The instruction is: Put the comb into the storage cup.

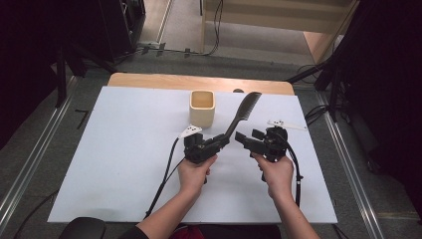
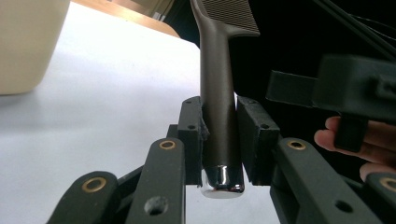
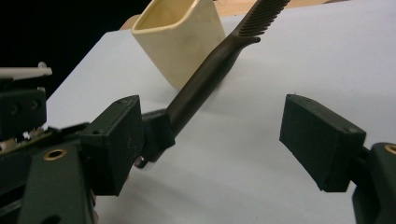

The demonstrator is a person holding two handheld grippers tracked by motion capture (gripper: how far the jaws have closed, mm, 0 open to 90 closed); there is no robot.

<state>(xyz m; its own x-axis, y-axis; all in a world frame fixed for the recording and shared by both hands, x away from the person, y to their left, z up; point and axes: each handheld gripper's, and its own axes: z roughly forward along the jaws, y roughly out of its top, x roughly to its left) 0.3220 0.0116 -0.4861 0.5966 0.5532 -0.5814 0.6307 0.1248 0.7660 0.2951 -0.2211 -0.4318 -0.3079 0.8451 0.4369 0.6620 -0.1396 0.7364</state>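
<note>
A dark comb (image 1: 244,112) with a long handle rises tilted toward the far right, above the white board (image 1: 124,164). My left gripper (image 1: 224,141) is shut on the handle near its shiny end, with both pads pressed against its sides (image 2: 217,93). A cream square cup (image 1: 202,107) stands upright just behind and left of the comb. My right gripper (image 1: 241,139) hovers close to the right of the left one, and its jaws stand wide open with nothing between them (image 3: 210,135). In the right gripper view the comb (image 3: 210,79) slants up in front of the cup (image 3: 180,32).
A small white strip (image 1: 286,124) lies on the board beyond the right gripper. The board rests on a wooden table (image 1: 199,82). Dark stands and cables sit around the table's sides. A cable (image 1: 166,169) trails from the left gripper across the board.
</note>
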